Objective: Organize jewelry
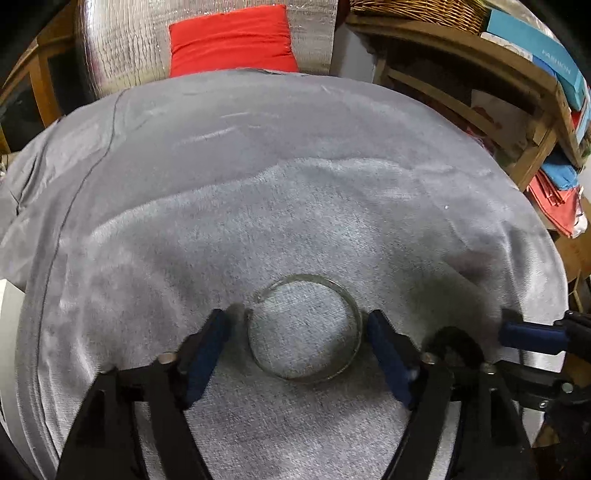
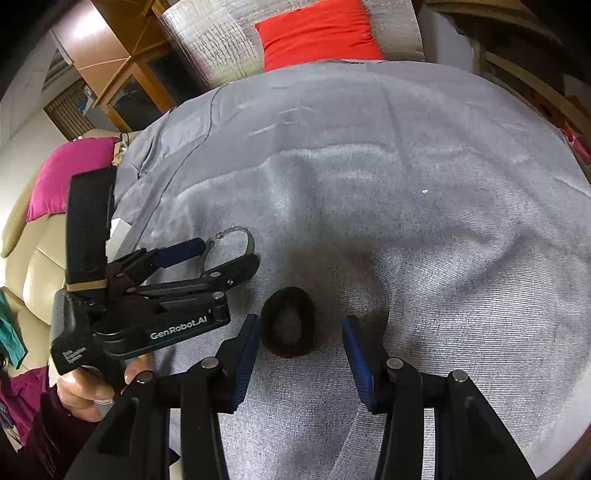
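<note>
A clear open-ended bangle (image 1: 359,325) lies flat on the grey cloth (image 1: 258,184). My left gripper (image 1: 299,323) is open, its blue pads on either side of the bangle, close to its rim. A black ring-shaped hair tie (image 2: 288,322) lies on the cloth between the fingers of my open right gripper (image 2: 301,326), nearer the left pad. In the right wrist view the left gripper (image 2: 218,254) is at the left, with part of the bangle (image 2: 245,236) showing beyond it. In the left wrist view the hair tie (image 1: 456,341) and a right gripper finger (image 1: 532,334) show at the right.
A red cushion (image 1: 231,38) lies beyond the cloth's far edge against a silver quilted sheet (image 1: 122,40). Wooden shelves (image 1: 480,85) with boxes and a wicker basket (image 1: 417,11) stand at the right. A beige sofa with a magenta cushion (image 2: 62,173) is at the left.
</note>
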A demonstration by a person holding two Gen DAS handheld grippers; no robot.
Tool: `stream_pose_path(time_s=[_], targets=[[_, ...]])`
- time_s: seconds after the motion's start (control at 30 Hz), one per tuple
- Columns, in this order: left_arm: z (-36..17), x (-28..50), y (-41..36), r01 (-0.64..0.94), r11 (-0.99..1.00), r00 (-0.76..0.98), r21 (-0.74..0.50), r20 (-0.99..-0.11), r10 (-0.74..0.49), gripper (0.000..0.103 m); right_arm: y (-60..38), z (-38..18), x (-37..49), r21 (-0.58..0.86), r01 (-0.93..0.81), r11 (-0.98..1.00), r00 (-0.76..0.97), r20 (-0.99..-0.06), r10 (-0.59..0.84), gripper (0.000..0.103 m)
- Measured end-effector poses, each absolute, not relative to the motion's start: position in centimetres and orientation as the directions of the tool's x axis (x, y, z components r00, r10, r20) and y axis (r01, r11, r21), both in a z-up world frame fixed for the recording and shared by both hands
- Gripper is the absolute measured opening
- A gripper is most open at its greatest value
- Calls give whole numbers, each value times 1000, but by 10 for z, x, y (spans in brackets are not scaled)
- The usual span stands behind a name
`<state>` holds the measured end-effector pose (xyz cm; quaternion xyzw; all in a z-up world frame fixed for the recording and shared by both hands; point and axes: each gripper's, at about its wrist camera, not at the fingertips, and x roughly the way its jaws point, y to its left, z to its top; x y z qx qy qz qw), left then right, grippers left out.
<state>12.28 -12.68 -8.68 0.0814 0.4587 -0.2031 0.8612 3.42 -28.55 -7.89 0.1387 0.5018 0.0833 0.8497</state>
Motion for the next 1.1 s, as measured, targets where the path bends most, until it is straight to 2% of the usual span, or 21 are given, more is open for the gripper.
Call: stream_pose_path(time_s=[0.03,0.2,0.3,0.5,0.83,0.87,0.9,1.0,1.1], targets=[[-86,123,-124,422,906,501,-43,-822,-272,63,-286,-79,35,320,-2,947,484,-829,281,50],[-82,124,-111,391,917,507,-73,-815,-281,63,-284,-78,35,323,-9,946,486,-826,286,51],[-76,121,-102,384,920,516,-76,-808,-283,63,-276,-76,35,301,-31,953,489,-827,277,60],[-66,118,-87,363,929,539,-68,-798,-269,63,-256,-77,37,231,-87,969,487,-839,244,67],[-57,109,-53,330,943,564,-34,-794,-226,63,-236,-95,43,103,-112,988,456,-879,143,69],[-57,109,-52,329,944,566,-32,-794,-224,63,-234,-96,43,85,-114,990,459,-879,128,59],[-56,108,-49,329,944,567,-27,-794,-221,63,-232,-96,42,61,-114,992,468,-877,108,32],[-53,104,-44,330,944,577,-13,-788,-212,63,-232,-95,42,42,-111,993,475,-875,90,20],[-49,101,-40,328,945,588,-8,-781,-211,63,-236,-91,41,58,-90,994,494,-864,95,17]])
